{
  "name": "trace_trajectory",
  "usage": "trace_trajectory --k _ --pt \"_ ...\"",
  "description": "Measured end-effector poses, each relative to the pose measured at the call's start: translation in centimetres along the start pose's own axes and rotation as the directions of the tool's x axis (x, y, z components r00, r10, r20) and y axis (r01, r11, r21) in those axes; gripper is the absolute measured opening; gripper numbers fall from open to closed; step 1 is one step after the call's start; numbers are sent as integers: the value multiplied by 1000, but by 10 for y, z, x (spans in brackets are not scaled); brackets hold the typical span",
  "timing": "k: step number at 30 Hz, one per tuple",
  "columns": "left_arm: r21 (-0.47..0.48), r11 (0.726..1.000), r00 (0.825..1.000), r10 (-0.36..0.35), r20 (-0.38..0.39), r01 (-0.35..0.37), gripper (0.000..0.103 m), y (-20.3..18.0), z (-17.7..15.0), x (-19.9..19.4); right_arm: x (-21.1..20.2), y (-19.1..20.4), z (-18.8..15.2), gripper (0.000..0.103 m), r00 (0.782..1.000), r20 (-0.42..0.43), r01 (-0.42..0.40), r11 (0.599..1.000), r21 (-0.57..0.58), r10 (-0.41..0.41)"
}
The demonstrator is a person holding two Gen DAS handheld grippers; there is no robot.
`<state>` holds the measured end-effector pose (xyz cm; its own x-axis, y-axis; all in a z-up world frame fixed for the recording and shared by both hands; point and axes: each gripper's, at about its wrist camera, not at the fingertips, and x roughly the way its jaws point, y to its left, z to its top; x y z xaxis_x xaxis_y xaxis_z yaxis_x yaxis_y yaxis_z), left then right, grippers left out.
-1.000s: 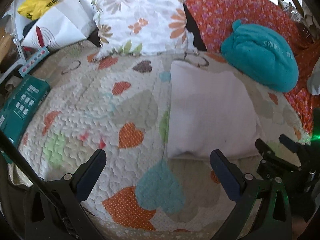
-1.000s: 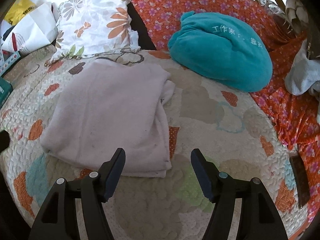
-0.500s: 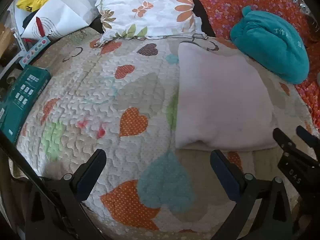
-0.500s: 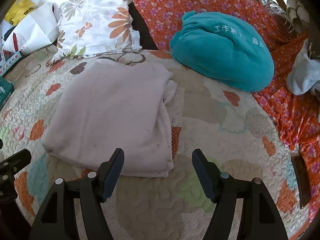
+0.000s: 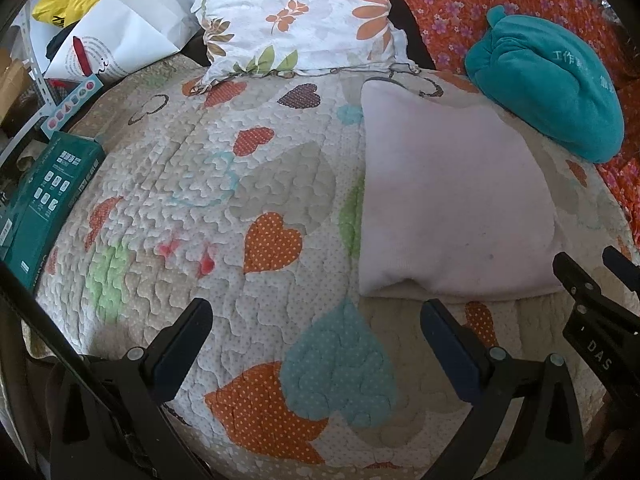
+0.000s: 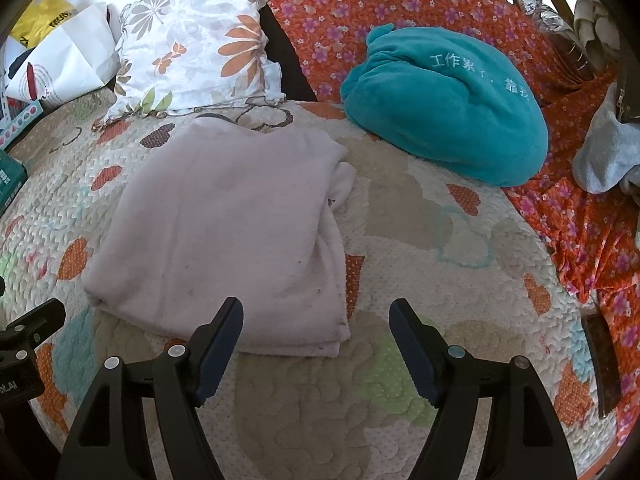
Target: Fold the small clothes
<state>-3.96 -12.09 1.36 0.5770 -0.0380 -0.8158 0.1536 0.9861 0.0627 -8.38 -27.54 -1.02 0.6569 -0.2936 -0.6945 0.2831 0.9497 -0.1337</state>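
A pale pink folded cloth (image 5: 452,200) (image 6: 228,232) lies flat on the heart-patterned quilt (image 5: 240,184) (image 6: 420,240). My left gripper (image 5: 316,312) stands open over the quilt, just near and left of the cloth's near edge, nothing between its fingers. My right gripper (image 6: 316,312) hovers at the cloth's near right corner; its jaws are opening, with only quilt and the cloth's edge below them, nothing pinched. The right gripper's fingers (image 5: 580,280) show at the right edge of the left wrist view.
A teal plush cushion (image 6: 444,104) and a floral pillow (image 5: 296,16) sit beyond the cloth. An orange flowered cover (image 6: 400,8) lies behind and to the right, with a grey garment (image 6: 604,152) on it. A green box (image 5: 44,196) and white paper bag (image 5: 120,32) stand at left.
The left gripper's view has tilted downward, so the cloth and cushions sit higher in the frame. The right gripper's fingers have spread a little wider. The cloth has not moved.
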Motion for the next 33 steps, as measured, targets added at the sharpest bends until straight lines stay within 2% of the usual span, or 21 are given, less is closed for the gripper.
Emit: trace_trajectory --k 25,33 --pt "22 1000 1000 3 16 -3 103 -6 -4 1 -2 3 0 82 1000 5 3 1000 -7 -3" --pt "25 1000 1000 -6 -2 6 103 -8 -6 7 -2 3 0 83 1000 2 3 1000 -8 -3"
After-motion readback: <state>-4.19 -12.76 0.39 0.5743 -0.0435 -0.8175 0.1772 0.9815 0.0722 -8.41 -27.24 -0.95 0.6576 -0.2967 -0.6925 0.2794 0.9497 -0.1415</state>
